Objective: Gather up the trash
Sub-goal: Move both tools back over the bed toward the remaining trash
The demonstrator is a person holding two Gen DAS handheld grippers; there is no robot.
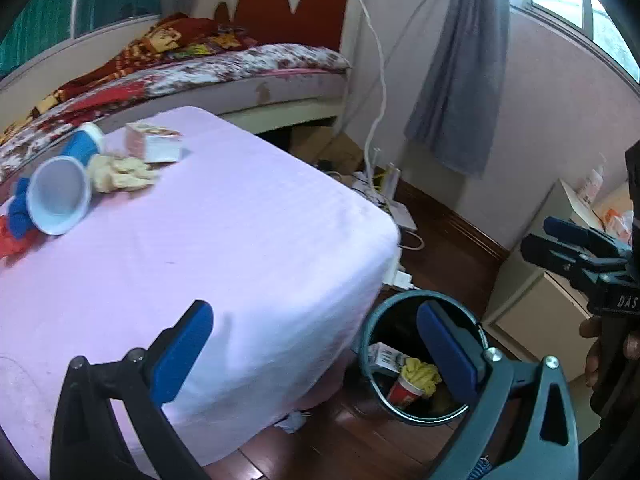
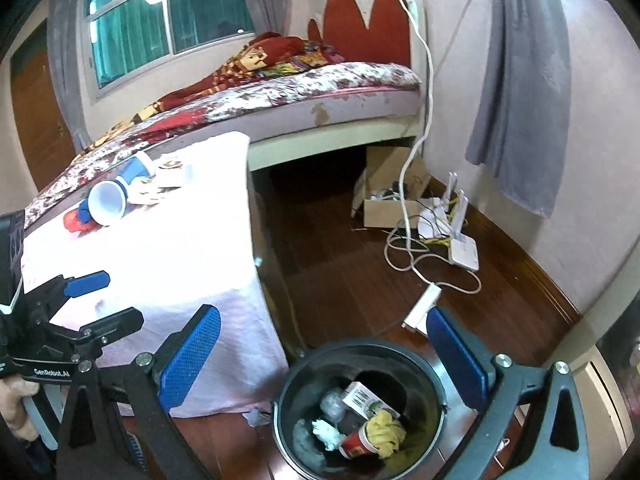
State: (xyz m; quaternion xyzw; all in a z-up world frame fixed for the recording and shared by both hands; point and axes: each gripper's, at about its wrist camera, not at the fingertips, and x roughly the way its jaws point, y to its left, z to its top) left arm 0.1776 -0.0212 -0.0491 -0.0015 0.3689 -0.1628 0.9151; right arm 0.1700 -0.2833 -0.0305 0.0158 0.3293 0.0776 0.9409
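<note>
Two empty, wide-open grippers, left gripper [image 1: 316, 348] and right gripper [image 2: 324, 356], over table [image 1: 240, 220] edge beside bin [image 2: 360, 360].

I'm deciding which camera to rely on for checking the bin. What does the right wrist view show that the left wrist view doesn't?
Only the right wrist view shows the white crumpled tissue and a clear plastic wad in the bin, and the green window.

Only the left wrist view shows the white cabinet right of the bin.

Both show the red cup, yellow wad and small carton in the bin, the blue-and-white cup lying on the pink-covered table, and both tools, left tool and right tool, open and empty.
</note>
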